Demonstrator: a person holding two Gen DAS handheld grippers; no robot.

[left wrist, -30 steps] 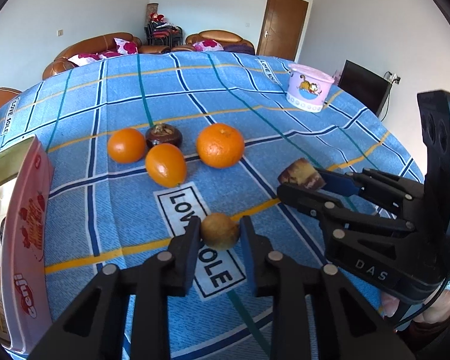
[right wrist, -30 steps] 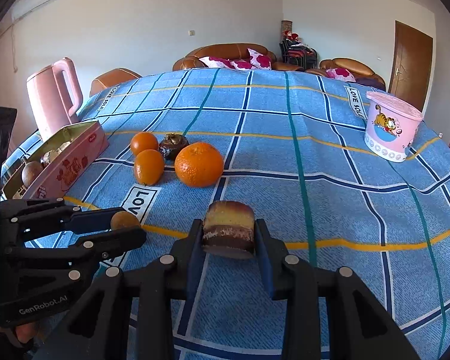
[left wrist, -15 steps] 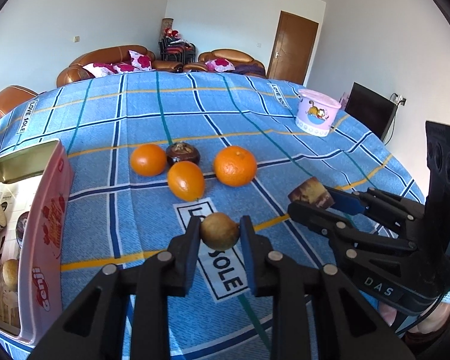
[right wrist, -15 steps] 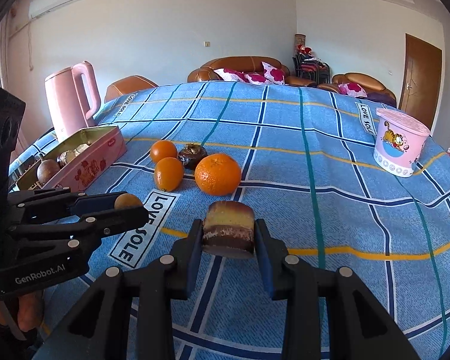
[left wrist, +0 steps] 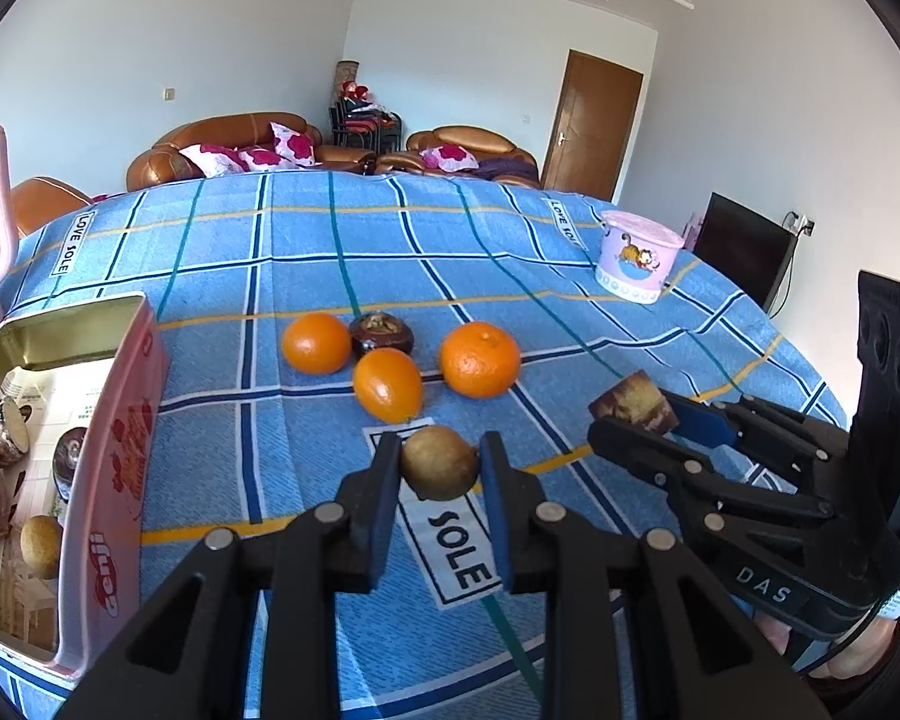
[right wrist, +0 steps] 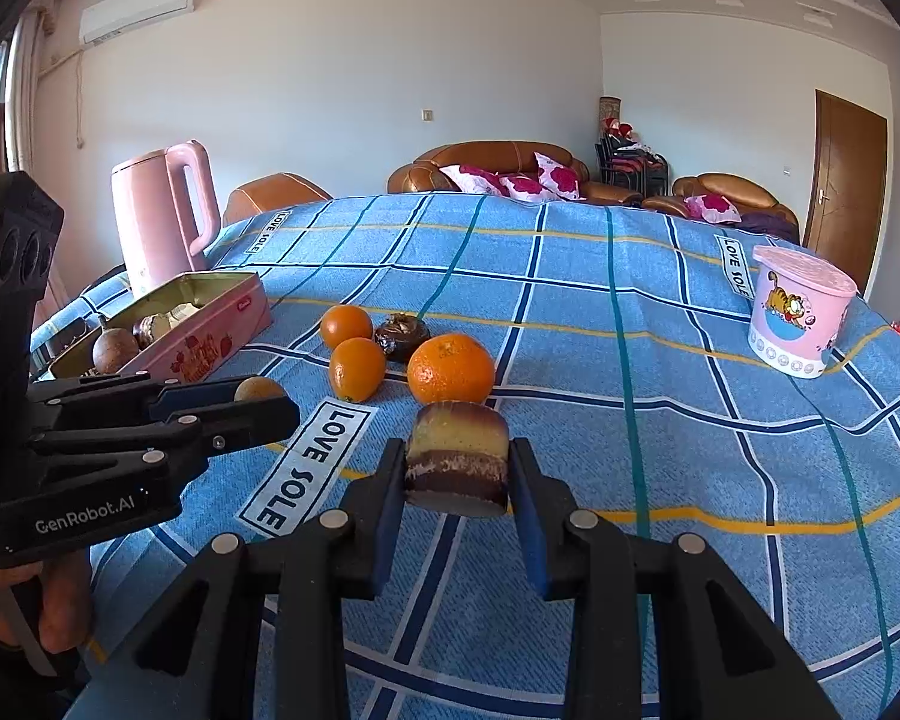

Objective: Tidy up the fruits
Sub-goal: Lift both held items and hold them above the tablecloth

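My left gripper is shut on a small brown round fruit, held above the blue checked tablecloth. To its right, my right gripper is shut on a layered piece of cake, yellow above and brown below; it shows in the left wrist view too, the cake at the fingertips. Beyond both lie three oranges and a dark mangosteen. An open pink tin at the left holds several fruits.
A pink kettle stands behind the tin at the table's left edge. A pink lidded cartoon tub sits at the far right. Sofas, a door and a dark screen lie beyond the table. A person's hand grips the left tool.
Both views have tilted upward, so more of the room and the tin shows. Each gripper has kept its hold on its item.
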